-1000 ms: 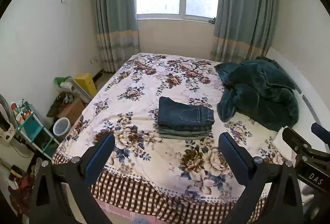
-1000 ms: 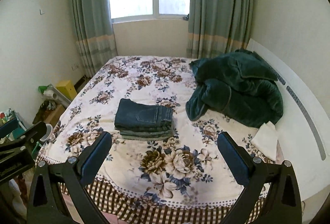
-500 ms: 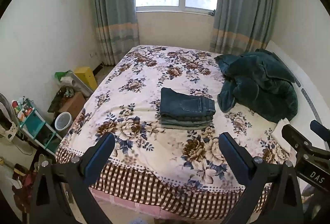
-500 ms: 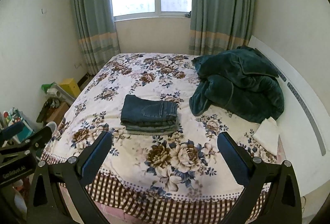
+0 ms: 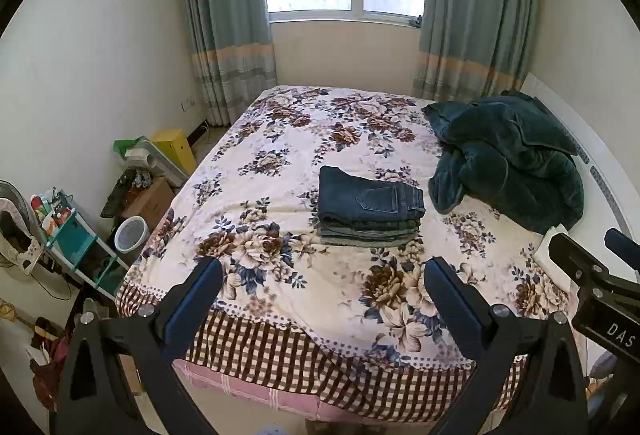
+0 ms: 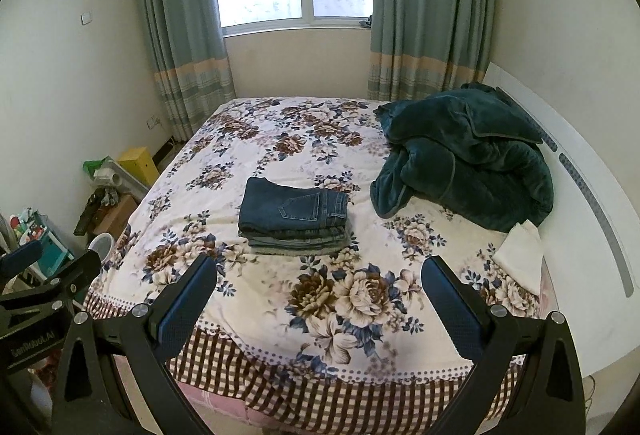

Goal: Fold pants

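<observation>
**Left wrist view: both grippers empty, off the foot of the bed**

Left gripper [image 5: 322, 299] jaws wide apart, nothing between them. Right gripper [image 6: 320, 297] likewise spread and empty; its body reads "DAS" in the left view. Both hover level over the bed's [image 5: 280, 351] checkered foot edge. Folded pants [image 6: 294, 213] top a stack mid-bed, well apart from both grippers. Green blanket [image 6: 468, 155] heaped near the headboard.

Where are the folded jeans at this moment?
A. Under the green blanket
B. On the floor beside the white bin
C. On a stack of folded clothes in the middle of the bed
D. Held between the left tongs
C: the folded jeans top a stack on the floral bed, apart from the green blanket; left tongs and right tongs are open and empty.
</observation>
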The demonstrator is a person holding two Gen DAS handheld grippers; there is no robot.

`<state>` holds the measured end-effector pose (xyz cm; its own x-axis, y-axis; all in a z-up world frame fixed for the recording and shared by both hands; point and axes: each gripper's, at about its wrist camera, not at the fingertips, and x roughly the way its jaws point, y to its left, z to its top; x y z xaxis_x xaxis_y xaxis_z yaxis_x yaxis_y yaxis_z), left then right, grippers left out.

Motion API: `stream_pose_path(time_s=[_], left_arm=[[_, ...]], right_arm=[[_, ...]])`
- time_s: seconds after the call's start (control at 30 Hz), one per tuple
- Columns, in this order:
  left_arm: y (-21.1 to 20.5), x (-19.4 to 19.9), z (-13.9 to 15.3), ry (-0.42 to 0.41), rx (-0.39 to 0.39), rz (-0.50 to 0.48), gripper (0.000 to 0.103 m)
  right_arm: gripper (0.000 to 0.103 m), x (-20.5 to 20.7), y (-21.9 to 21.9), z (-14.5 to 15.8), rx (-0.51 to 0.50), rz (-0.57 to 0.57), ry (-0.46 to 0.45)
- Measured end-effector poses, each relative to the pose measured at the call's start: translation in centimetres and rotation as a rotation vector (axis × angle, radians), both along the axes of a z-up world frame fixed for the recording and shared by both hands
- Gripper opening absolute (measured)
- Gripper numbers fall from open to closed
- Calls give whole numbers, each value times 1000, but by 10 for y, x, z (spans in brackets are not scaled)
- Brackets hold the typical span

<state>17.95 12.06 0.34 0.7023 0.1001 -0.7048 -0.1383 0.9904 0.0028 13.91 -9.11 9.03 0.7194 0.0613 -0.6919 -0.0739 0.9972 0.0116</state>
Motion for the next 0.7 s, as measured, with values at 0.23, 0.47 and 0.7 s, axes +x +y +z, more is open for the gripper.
stream_pose_path(time_s=[0.23,0.47,0.7], left_arm=[[-1,0,0,-6,3,2,103],[1,1,3,-13,1,4,103],[-4,5,7,-18,5,-6,103]], right_arm=[[103,-4,0,-1,1,-7,-10],[103,-7,1,-2,2,-11,-10],[103,-10,5,-2,8,-15,-9]])
